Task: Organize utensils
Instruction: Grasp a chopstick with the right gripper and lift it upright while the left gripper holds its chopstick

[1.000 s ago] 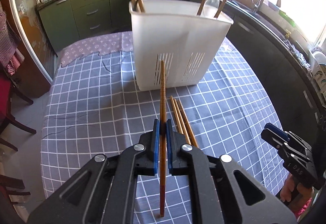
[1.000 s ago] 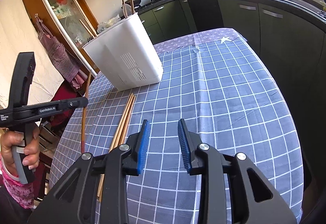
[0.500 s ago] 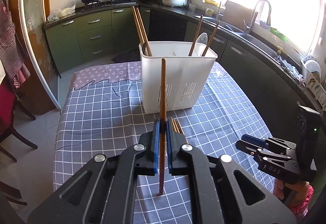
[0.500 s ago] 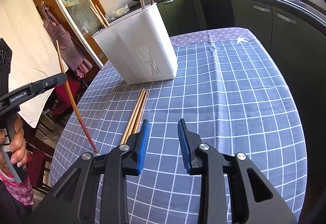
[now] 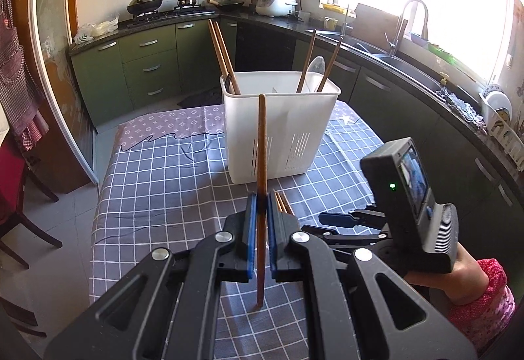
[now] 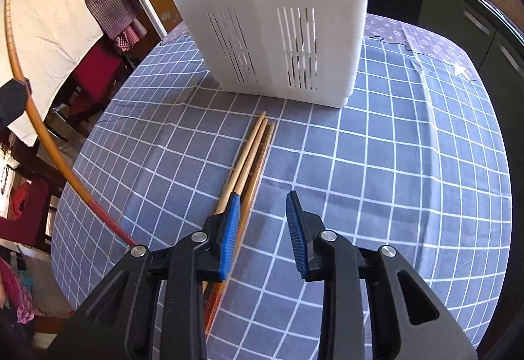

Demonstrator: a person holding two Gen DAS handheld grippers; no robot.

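Note:
My left gripper (image 5: 259, 206) is shut on a brown chopstick (image 5: 261, 147) and holds it upright above the checked tablecloth, in front of the white utensil caddy (image 5: 278, 127). The caddy holds several chopsticks (image 5: 220, 55) and a spoon (image 5: 315, 68). The held chopstick also shows at the left of the right wrist view (image 6: 49, 143). My right gripper (image 6: 263, 222) is open and empty, low over the table, just right of three loose chopsticks (image 6: 250, 157) lying in front of the caddy (image 6: 278, 16). It also shows in the left wrist view (image 5: 340, 219).
The table (image 6: 409, 163) has a grey-blue checked cloth. Red chairs (image 5: 13, 196) stand at the left of the table. Green kitchen cabinets (image 5: 147, 65) and a counter with a sink (image 5: 402, 62) run behind and to the right.
My left gripper has lifted and tilted the chopstick upright, rising away from the table. My right gripper has moved down and towards the loose chopsticks and the caddy.

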